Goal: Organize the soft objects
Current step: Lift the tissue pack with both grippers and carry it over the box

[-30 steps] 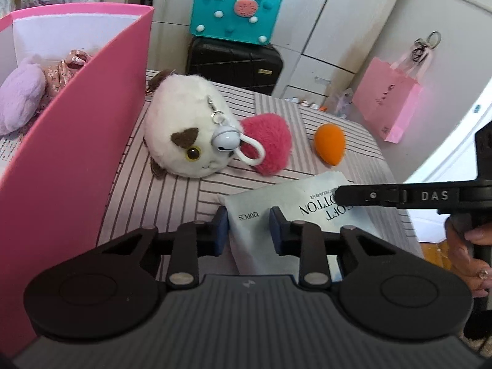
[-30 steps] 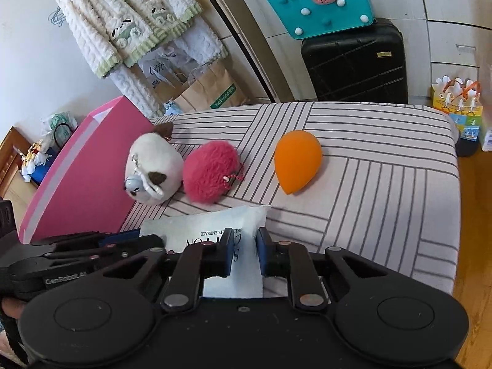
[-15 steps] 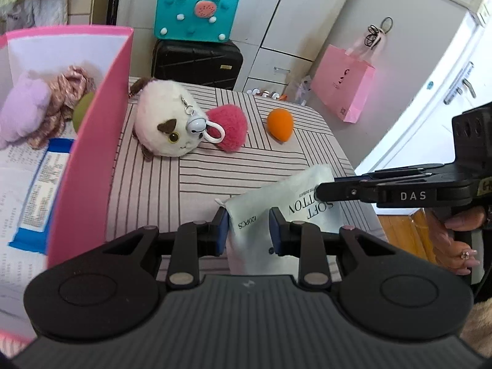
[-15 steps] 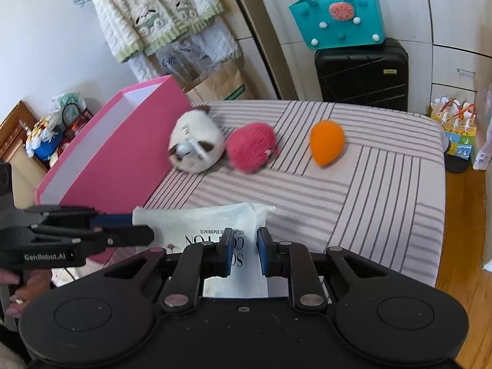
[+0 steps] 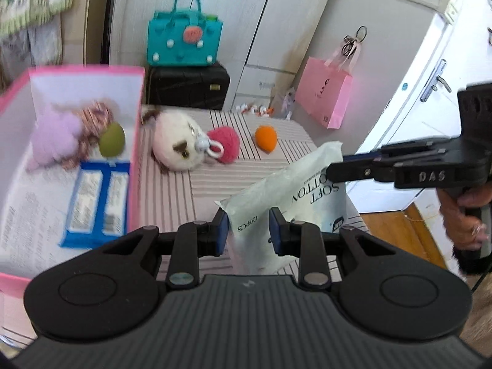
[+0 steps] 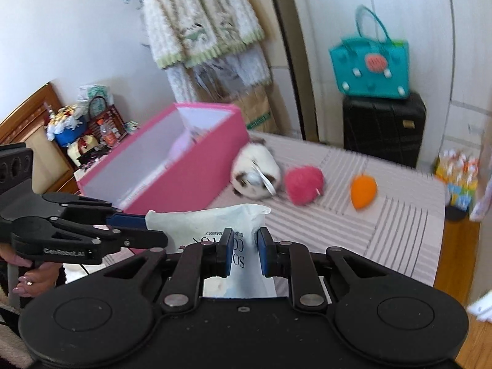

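White cotton-pad pack [image 5: 295,190] clamped by left gripper [image 5: 248,227] and right gripper [image 6: 243,252], 2 grips steadying floppy plastic for pink box [image 5: 133,141] at left.

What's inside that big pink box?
Inside the pink box: a lilac plush toy, a patterned pinkish fabric piece, an olive-green egg-shaped sponge, a blue-and-white packet. Its near corner is hidden.

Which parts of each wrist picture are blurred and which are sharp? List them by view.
Left wrist view: the pink box and the plush toy are smeared, while the left gripper and the cotton pad pack stay sharp. Right wrist view: the teal handbag and the orange sponge are smeared; the right gripper is crisp.
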Available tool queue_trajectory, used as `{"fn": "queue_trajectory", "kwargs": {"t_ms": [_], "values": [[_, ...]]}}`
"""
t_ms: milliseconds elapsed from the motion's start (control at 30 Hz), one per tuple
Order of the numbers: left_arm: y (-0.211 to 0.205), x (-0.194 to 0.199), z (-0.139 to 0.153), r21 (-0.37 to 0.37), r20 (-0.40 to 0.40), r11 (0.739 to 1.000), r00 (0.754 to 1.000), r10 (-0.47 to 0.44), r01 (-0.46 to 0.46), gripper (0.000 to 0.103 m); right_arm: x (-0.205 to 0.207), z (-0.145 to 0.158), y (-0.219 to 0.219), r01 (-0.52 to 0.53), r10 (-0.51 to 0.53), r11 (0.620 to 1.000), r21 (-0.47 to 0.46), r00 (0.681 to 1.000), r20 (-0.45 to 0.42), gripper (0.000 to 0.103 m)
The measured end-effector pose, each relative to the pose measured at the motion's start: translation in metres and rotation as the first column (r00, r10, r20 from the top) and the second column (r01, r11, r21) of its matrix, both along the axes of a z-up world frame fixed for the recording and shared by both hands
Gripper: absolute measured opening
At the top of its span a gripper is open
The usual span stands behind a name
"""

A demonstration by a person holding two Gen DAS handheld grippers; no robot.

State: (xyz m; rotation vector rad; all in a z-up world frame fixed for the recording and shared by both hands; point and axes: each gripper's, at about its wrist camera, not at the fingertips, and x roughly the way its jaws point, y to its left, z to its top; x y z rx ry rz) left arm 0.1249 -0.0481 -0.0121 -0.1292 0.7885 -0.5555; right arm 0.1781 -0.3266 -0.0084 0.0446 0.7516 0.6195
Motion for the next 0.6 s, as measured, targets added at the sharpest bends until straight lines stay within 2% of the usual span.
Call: {"fn": "queue_trajectory", "kwargs": {"t_ms": [267,600], "values": [[0.026,-0.018,0.041,0.014,0.164,0.999,0.986,0.03,-0.033,0.027,-0.005,0.038,0.033,-0.07,0.072,0.997,-0.03,0.995,0.068,0.022],[0.072,-0.005,0.085,0.032,0.277,0.991,0.954,0.116,-0.13,0.027,0.029,0.074,0.093,-0.158,0.16,0.987,-0.023,0.981,0.111,0.022]]}}
